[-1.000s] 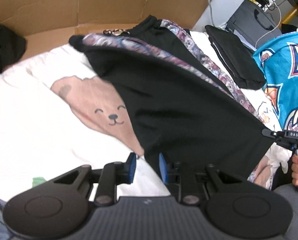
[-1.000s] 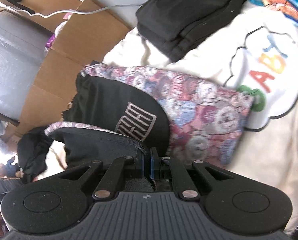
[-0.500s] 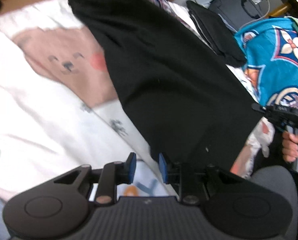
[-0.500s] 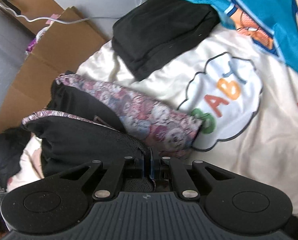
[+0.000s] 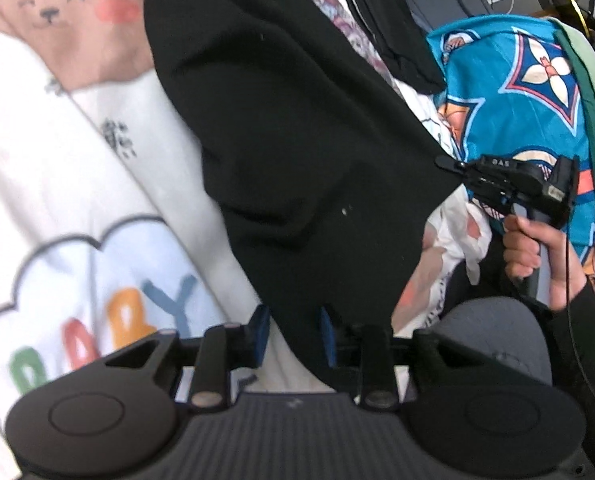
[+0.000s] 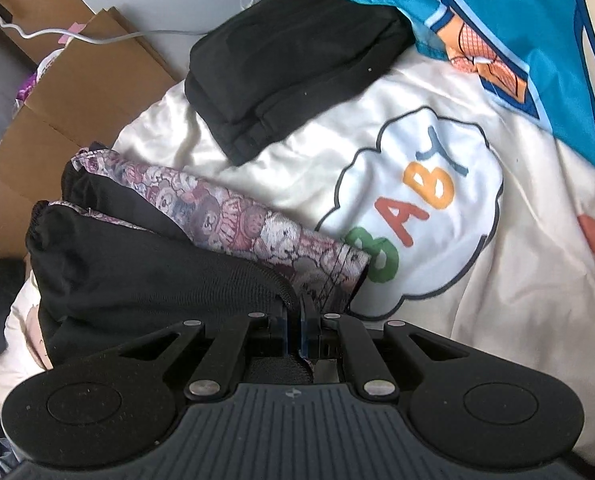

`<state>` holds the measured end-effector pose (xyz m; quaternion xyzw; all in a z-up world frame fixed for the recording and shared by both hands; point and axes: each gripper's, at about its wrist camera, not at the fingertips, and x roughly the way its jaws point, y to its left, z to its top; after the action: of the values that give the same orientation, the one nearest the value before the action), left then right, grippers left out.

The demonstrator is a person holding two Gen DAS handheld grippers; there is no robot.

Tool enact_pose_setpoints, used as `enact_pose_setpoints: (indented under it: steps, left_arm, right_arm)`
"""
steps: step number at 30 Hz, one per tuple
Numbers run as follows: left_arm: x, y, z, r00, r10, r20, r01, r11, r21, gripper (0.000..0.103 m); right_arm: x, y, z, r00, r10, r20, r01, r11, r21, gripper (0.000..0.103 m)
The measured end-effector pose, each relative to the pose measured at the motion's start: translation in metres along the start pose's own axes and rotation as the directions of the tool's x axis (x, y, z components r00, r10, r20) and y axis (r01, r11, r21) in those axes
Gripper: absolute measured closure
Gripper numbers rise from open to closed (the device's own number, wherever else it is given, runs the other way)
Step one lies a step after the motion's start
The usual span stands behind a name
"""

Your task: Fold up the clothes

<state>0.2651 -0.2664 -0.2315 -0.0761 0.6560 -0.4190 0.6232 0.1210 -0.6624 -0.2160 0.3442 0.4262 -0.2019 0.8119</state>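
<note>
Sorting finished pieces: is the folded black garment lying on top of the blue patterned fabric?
No, the folded black garment rests on the white blanket, beside the blue patterned fabric.

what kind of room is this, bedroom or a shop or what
Most likely a bedroom at home: clothes lie on a bed with a child's BABY-print quilt, cardboard boxes lean on the wall, and a folded black garment waits nearby.

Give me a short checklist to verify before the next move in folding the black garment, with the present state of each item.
1. Right gripper shut on the black garment corner: ok.
2. Left gripper pinching the garment: not ok; jaws opening, cloth hangs loose between them.
3. Garment spread flat: not ok; it sags in folds.
4. White blanket bare beside the garment: ok.
5. Folded black pile clear of the garment: ok.
6. Lower hem even: cannot tell.
</note>
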Motion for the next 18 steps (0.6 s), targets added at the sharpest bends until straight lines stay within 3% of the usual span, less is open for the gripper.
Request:
enact_pose_setpoints:
  steps: [9, 13, 18]
  left_arm:
    - [0.027, -0.002, -0.008, 0.999, -0.038, -0.018, 0.037, 0.999, -0.036, 0.063]
    - [0.024, -0.007, -0.009, 1.000, -0.013, -0.006, 0.013, 1.000, -0.004, 0.084]
    - [0.013, -0.013, -0.010, 1.000, 0.026, -0.002, -0.026, 0.999, 0.020, 0.095]
  right_arm:
    - [0.001, -0.005, -0.005, 1.000, 0.014, 0.009, -0.014, 0.999, 0.031, 0.099]
    - [0.001, -0.005, -0.006, 1.000, 0.015, 0.011, -0.015, 0.999, 0.030, 0.099]
    - [0.008, -0.009, -0.005, 0.999, 0.015, -0.028, -0.013, 0.999, 0.052, 0.099]
